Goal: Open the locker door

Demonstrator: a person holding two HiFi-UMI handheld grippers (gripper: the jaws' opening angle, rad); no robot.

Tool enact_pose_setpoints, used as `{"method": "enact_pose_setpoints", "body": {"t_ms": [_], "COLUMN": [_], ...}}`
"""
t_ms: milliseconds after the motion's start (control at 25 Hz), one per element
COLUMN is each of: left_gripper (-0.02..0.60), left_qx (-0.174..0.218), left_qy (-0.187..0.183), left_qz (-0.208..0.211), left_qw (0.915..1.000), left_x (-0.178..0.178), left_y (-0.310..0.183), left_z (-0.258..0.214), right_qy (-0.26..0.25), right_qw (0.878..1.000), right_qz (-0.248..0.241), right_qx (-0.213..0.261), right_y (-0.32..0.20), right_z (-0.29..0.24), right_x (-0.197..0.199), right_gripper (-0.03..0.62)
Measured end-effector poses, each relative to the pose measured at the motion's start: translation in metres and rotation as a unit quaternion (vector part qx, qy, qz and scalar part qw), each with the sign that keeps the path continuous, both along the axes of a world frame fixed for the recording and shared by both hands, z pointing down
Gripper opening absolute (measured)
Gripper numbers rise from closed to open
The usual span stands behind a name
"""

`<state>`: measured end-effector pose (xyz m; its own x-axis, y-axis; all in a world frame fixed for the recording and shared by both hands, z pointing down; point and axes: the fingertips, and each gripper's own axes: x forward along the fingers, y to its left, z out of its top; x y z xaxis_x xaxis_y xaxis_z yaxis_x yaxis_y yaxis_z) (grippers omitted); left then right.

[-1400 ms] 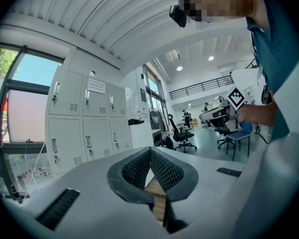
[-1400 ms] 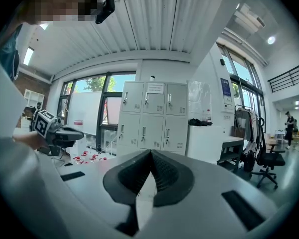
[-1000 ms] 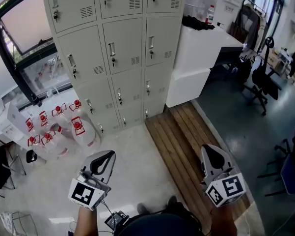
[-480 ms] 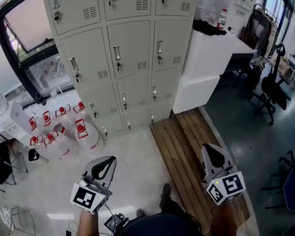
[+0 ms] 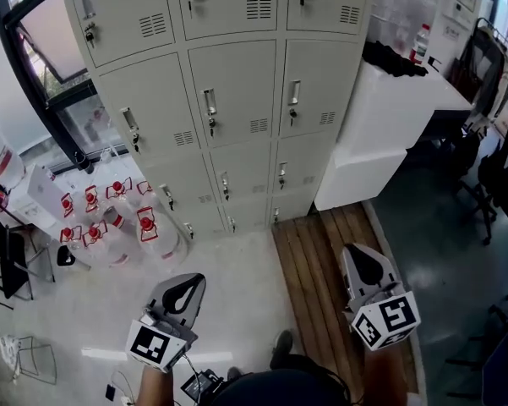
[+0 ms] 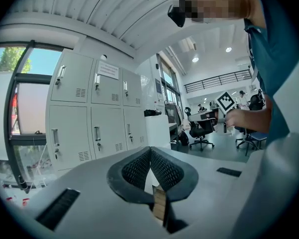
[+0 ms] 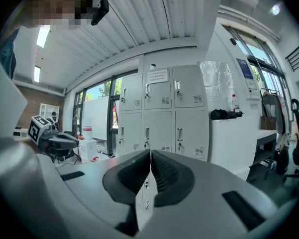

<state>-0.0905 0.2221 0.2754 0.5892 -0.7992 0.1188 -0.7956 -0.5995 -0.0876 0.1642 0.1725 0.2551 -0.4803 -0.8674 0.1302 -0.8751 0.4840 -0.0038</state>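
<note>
A bank of light grey lockers (image 5: 237, 91) stands ahead, every door closed, each with a vertical handle and a key lock below it. Both gripper views show it too: the lockers (image 6: 97, 118) to the left, the lockers (image 7: 161, 116) straight ahead. My left gripper (image 5: 194, 279) is low in the head view, over the pale floor and well short of the doors. Its jaws meet at the tip (image 6: 150, 149) with nothing between them. My right gripper (image 5: 352, 250) hangs over the wooden boards, also far from the lockers, shut and empty (image 7: 150, 152).
Several clear water jugs with red caps (image 5: 144, 227) stand on the floor left of the lockers. A white counter (image 5: 389, 117) abuts the lockers on the right. A wooden slat walkway (image 5: 321, 269) runs below it. Office chairs (image 5: 490, 176) stand far right.
The lockers have grown larger and slid right in the head view as I move toward them. Both grippers have advanced with me and stay shut.
</note>
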Motion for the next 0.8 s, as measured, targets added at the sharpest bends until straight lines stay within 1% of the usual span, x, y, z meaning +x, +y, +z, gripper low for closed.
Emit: {"method": "enact_pose_setpoints", "body": {"t_ms": [280, 480, 640, 800], "left_gripper": [0.017, 0.017, 0.017, 0.017], "left_qx": [-0.01, -0.009, -0.007, -0.008], "left_qy": [-0.013, -0.024, -0.025, -0.022], "left_qz": [-0.042, -0.055, -0.041, -0.022], "left_qw": [0.999, 0.9982, 0.9988, 0.9995], "left_x": [0.017, 0.036, 0.046, 0.036], "left_y": [-0.052, -0.083, -0.109, -0.153], "left_z": [0.003, 0.002, 0.001, 0.006], "right_qy": [-0.013, -0.023, -0.028, -0.022], "right_qw": [0.999, 0.998, 0.998, 0.999], "right_qz": [-0.04, -0.061, -0.049, -0.014], "right_qx": [-0.011, -0.012, -0.022, -0.032], "right_y": [-0.077, -0.115, -0.134, -0.152], "right_z": [0.014, 0.019, 0.028, 0.037], "right_x": [0.014, 0.023, 0.033, 0.039], "right_gripper": [0.037, 0.037, 0.037, 0.037]}}
